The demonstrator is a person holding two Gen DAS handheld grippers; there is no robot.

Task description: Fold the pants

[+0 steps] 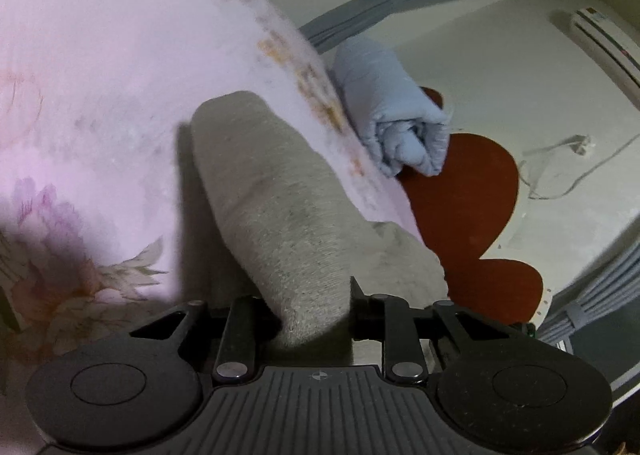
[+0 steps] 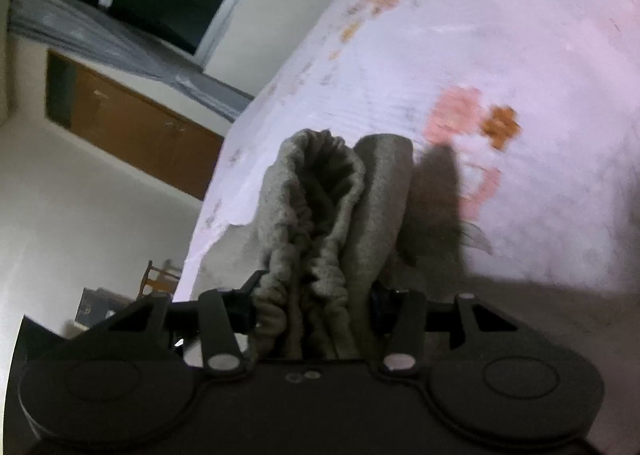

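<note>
The grey pants (image 1: 280,199) are lying on the bed (image 1: 100,75), which is covered with a pale pink sheet with a printed flower pattern. In the left wrist view the pants are forming a long, rounded bundle whose long axis is running away from the left gripper (image 1: 312,315) toward the far part of the bed, leaning a little to the left. The cloth is looking soft and fuzzy, like knitted sweat fabric. The left fingers are standing narrow and pressing on the near end of this bundle from both sides. In the right wrist view the right gripper (image 2: 312,311) is holding the gathered, wrinkled elastic waistband of the pants (image 2: 320,215), and several thick folds are standing up between its half-closed fingers, pointing away from the camera. Beside the bed edge a light blue rolled cloth (image 1: 396,111) is lying, partly over a red-brown mat (image 1: 464,191) with rounded lobes on the pale floor (image 1: 560,115).
</note>
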